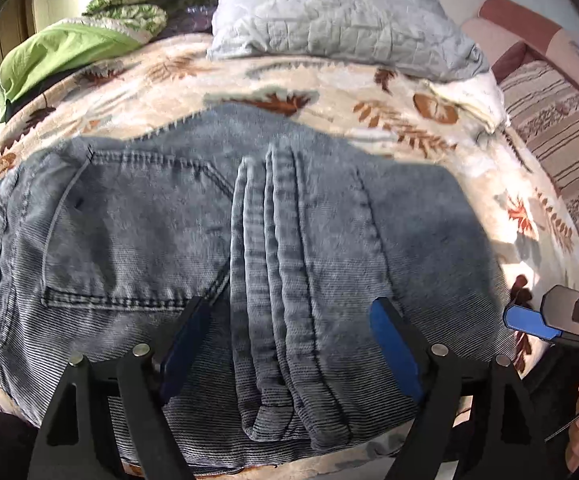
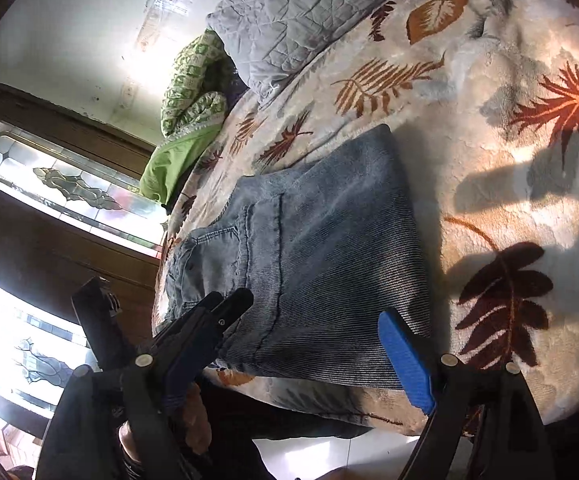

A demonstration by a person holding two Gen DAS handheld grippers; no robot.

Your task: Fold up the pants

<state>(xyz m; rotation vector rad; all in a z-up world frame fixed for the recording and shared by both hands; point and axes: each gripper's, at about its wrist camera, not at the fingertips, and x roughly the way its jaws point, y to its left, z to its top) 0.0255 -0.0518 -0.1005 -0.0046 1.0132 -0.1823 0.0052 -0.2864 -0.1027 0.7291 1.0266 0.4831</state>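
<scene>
Blue-grey corduroy pants (image 1: pixel 217 248) lie folded into a compact block on a leaf-print blanket (image 1: pixel 329 88), back pocket up at the left, hem layers stacked down the middle. My left gripper (image 1: pixel 289 320) is open, its blue-padded jaws spread wide just above the near edge of the pants, holding nothing. My right gripper (image 2: pixel 301 344) is open and empty, hovering over the near right corner of the pants (image 2: pixel 329 240). It shows at the right edge of the left wrist view (image 1: pixel 529 320). The left gripper's black body shows in the right wrist view (image 2: pixel 209 316).
A grey quilted pillow (image 1: pixel 329 12) and green bedding (image 1: pixel 69 52) lie at the back of the bed. A striped cover (image 1: pixel 561 152) lies to the right. A wooden cabinet with glass panels (image 2: pixel 69 188) stands beside the bed. The blanket (image 2: pixel 509 140) stretches right of the pants.
</scene>
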